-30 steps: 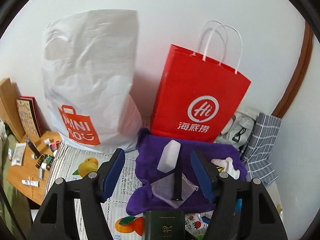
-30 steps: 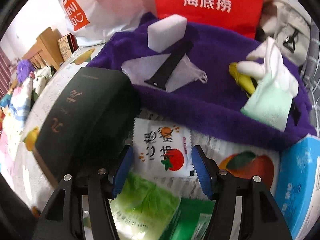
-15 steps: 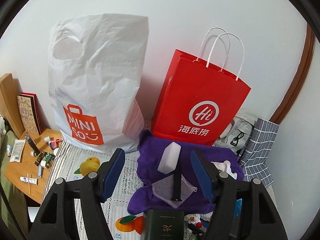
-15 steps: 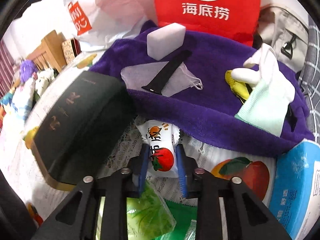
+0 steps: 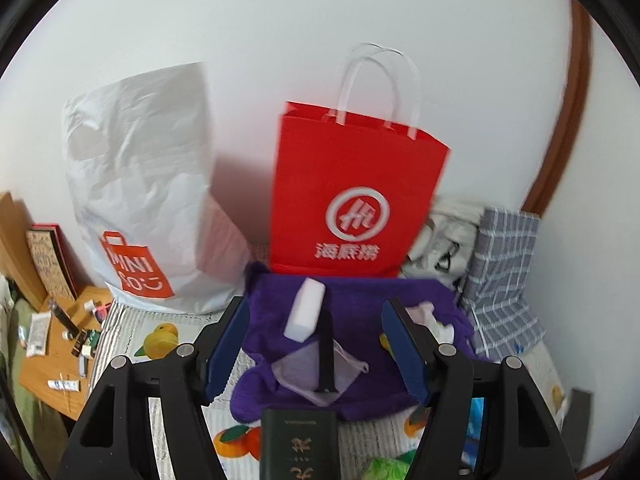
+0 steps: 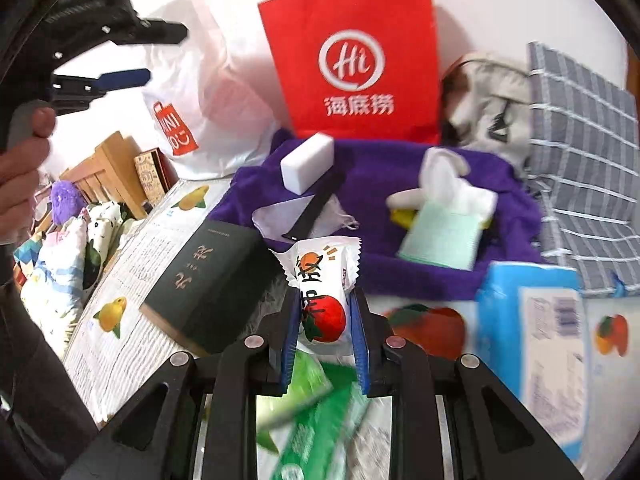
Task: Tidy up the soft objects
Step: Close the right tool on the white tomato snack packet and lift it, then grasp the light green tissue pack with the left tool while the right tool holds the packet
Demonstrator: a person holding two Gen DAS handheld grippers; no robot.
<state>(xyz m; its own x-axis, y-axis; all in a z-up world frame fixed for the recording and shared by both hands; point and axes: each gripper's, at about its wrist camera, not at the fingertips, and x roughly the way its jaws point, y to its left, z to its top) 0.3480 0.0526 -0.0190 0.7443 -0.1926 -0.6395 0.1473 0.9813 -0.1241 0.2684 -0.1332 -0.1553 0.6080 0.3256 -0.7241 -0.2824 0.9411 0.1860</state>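
Observation:
My right gripper (image 6: pixel 325 301) is shut on a white snack packet (image 6: pixel 320 268) with a tomato print, held above the fruit-print bed sheet (image 6: pixel 132 280). Behind it a purple towel (image 6: pixel 384 160) carries a white sponge block (image 6: pixel 308 160), a face mask (image 6: pixel 280 216) under a black strap, and a mint-green tissue pack (image 6: pixel 440 232). My left gripper (image 5: pixel 316 308) stands open with nothing between its fingers, hanging above the towel (image 5: pixel 360 296) and sponge block (image 5: pixel 306 312). In the right wrist view the left gripper (image 6: pixel 148 54) shows at the top left, held by a hand.
A red paper bag (image 6: pixel 352 60) and a white plastic bag (image 6: pixel 200 92) stand against the wall. A dark green box (image 6: pixel 204 276) lies left of the packet, green packets (image 6: pixel 312 400) lie below it, and a blue pack (image 6: pixel 532 340) lies to the right. A grey checked cloth (image 6: pixel 580 140) sits far right.
My right gripper closed on the tomato-print packet and lifted it off the sheet. My left gripper drew back and up, so the bags sit lower in its view.

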